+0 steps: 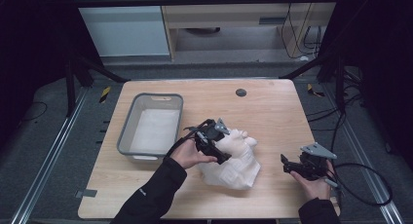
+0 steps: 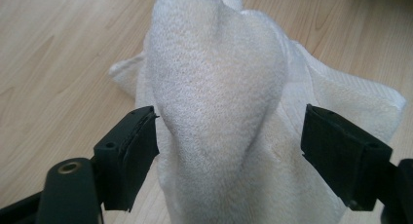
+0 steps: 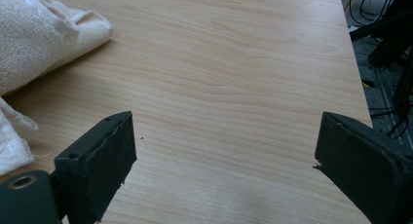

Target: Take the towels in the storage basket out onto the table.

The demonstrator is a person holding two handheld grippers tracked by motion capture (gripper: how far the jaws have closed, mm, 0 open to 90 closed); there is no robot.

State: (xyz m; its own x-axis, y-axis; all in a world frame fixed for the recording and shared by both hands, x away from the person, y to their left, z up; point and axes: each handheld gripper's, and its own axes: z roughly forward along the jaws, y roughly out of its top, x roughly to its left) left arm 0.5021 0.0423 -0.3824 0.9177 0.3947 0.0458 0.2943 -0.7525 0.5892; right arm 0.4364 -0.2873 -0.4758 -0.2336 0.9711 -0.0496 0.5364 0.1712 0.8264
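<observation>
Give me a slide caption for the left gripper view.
Left gripper open around a raised fold of white towel on the wooden table.

On the table (image 1: 272, 112), the left gripper (image 1: 225, 158) rests on a crumpled white towel (image 1: 238, 168) beside a grey bin (image 1: 127, 129), while the right gripper (image 1: 284, 164) hovers well apart near the right edge.

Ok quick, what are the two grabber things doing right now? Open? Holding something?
Left gripper: open, a fold of the white towel between its jaws, not clamped.
Right gripper: open, holding nothing, over bare table.
</observation>
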